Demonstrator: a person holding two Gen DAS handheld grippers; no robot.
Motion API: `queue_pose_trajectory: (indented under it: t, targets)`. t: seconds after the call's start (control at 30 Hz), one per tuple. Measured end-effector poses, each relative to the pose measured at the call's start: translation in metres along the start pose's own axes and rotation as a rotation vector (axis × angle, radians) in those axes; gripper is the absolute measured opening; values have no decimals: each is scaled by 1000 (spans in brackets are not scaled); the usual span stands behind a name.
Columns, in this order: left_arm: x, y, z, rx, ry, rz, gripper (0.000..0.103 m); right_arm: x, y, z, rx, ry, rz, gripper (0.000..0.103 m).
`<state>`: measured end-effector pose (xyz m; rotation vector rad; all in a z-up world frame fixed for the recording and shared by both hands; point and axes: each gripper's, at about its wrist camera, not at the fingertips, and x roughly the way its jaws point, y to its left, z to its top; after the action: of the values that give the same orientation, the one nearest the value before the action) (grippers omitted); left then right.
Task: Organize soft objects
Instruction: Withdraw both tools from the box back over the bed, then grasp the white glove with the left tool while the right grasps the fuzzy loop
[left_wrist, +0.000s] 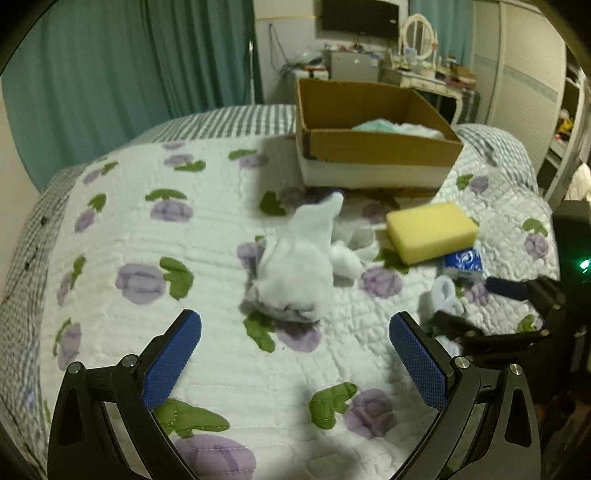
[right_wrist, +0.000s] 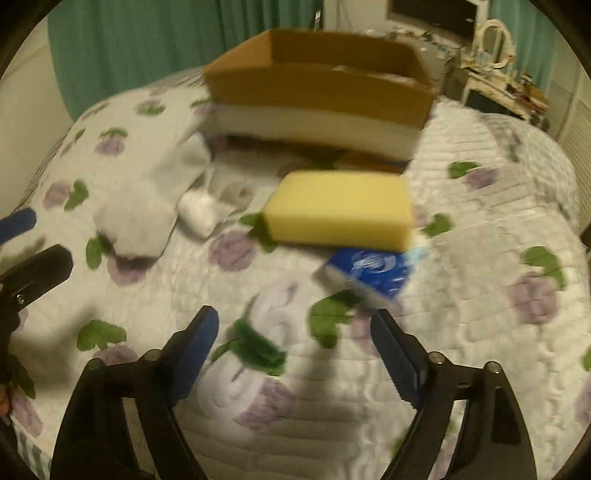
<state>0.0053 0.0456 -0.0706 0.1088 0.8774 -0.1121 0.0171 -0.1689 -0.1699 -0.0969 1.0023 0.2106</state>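
Left gripper (left_wrist: 295, 354) spread wide, empty, above quilt (left_wrist: 207, 236); white sock (left_wrist: 295, 273) lay just ahead. Right gripper (right_wrist: 291, 350) likewise parted (blurred), yellow sponge (right_wrist: 340, 210) beyond, before cardboard box (right_wrist: 317, 92).

Floral quilt (left_wrist: 207, 236), teal curtains (left_wrist: 122, 62), cluttered dresser (left_wrist: 417, 75).

- Bare floral quilt (left_wrist: 229, 373) lies open between left gripper (left_wrist: 295, 354) and crumpled white cloth (left_wrist: 295, 273).
- Yellow foam sponge (right_wrist: 340, 210), blue tissue packet (right_wrist: 369, 271) crowd ahead of right gripper (right_wrist: 293, 347).
- Open-topped brown cardboard box (left_wrist: 373, 147) blocks far side.
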Motion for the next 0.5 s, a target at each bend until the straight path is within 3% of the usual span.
queue_pose_trajectory:
  t: [0.1, 0.17, 0.2, 0.33, 0.5]
  targets:
    - [3, -2, -1, 8, 10, 1, 103, 19, 9, -2, -23, 60, 51, 65]
    - [3, -3, -1, 11, 14, 5, 103, 26, 12, -1, -30, 90, 72, 40]
    - [2, -2, 0, 9, 15, 7, 103, 28, 13, -1, -38, 95, 79, 35]
    - [-4, 1, 5, -14, 15, 9, 103, 9, 12, 4, -63, 42, 128, 31]
    - [-16, 2, 21, -31, -5, -6, 103, -31, -1, 30, -89, -55, 111, 30]
